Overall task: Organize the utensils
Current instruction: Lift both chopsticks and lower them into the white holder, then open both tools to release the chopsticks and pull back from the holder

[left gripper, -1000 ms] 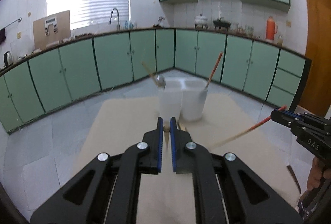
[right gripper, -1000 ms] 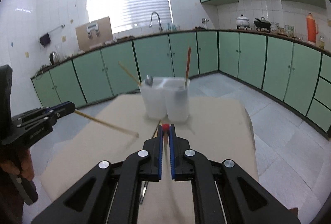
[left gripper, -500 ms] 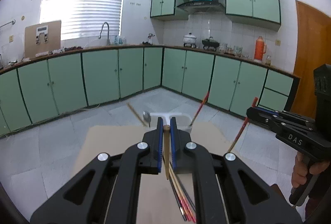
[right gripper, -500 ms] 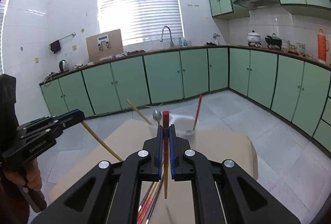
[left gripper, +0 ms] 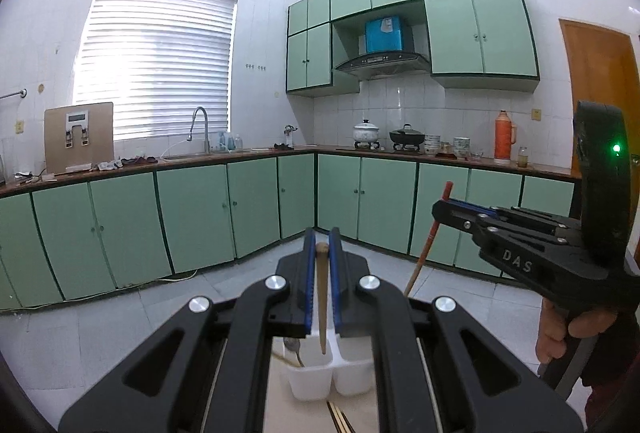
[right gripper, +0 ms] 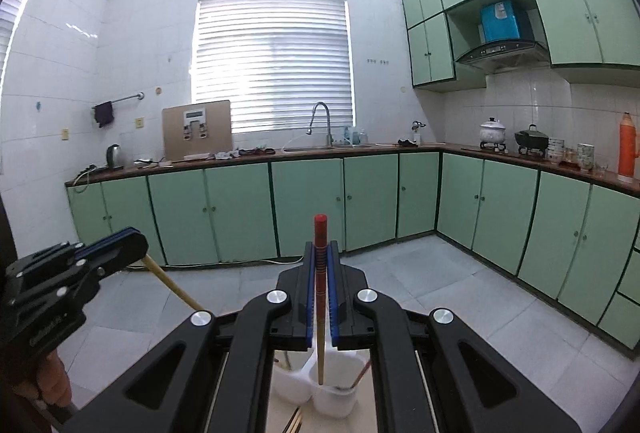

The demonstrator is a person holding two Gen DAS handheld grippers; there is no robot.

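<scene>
My left gripper (left gripper: pixel 322 237) is shut on a plain wooden chopstick (left gripper: pixel 322 297) that hangs almost upright, its tip above the white two-compartment holder (left gripper: pixel 310 383). A spoon (left gripper: pixel 292 345) stands in the holder's left compartment. My right gripper (right gripper: pixel 320 249) is shut on a red-topped chopstick (right gripper: pixel 320 233), whose lower end points down over the holder (right gripper: pixel 334 399) near its divider. Another chopstick (right gripper: pixel 362 373) leans in the right compartment. Each wrist view shows the other gripper: the right gripper (left gripper: pixel 442 208) with its red chopstick (left gripper: pixel 424 253), and the left gripper (right gripper: pixel 134 245) with its wooden one (right gripper: pixel 172 285).
Loose chopsticks (left gripper: pixel 340 421) lie on the beige table (left gripper: pixel 276 397) in front of the holder. Green cabinets (right gripper: pixel 240 209) and a counter with a sink run along the walls behind. A person's hand (left gripper: pixel 568 333) grips the right tool's handle.
Both grippers have risen with their chopsticks, which now hang nearly upright. The holder has dropped to the bottom of both views, under the fingers.
</scene>
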